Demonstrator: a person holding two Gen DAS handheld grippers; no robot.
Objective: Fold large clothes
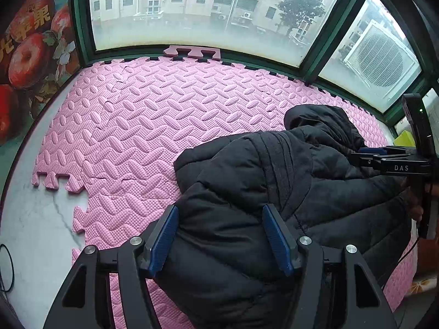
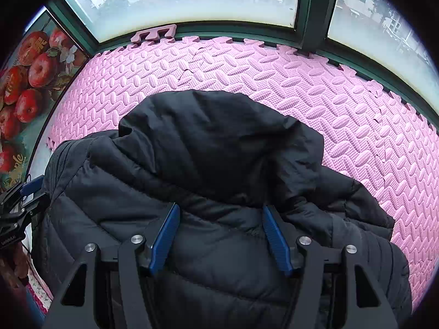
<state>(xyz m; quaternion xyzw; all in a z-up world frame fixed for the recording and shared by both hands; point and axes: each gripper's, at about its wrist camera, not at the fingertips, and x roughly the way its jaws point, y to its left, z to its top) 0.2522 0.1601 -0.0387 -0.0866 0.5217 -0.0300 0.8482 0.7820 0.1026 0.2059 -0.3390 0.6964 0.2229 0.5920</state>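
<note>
A black puffy hooded jacket [image 1: 315, 192] lies bunched on the pink foam mat [image 1: 142, 115]. One sleeve with a ribbed cuff [image 1: 277, 159] is laid across its body. My left gripper [image 1: 219, 211] points down over the jacket's left edge, jaws open, with padded fabric bulging between the blue pads [image 1: 164, 235]. My right gripper [image 2: 221, 208] is open too and straddles the collar just below the hood [image 2: 219, 137]. The two views also catch each other's gripper: the right gripper [image 1: 367, 155] at one frame's edge and the left gripper [image 2: 27, 192] at the other's.
The mat [image 2: 343, 104] runs back to a green-framed window [image 1: 192, 13]. A loose mat piece [image 1: 192, 52] lies on the sill. An apple-printed panel [image 1: 30, 54] stands at the left. White marble surface [image 1: 35, 219] and a black cable [image 1: 6, 268] lie left of the mat.
</note>
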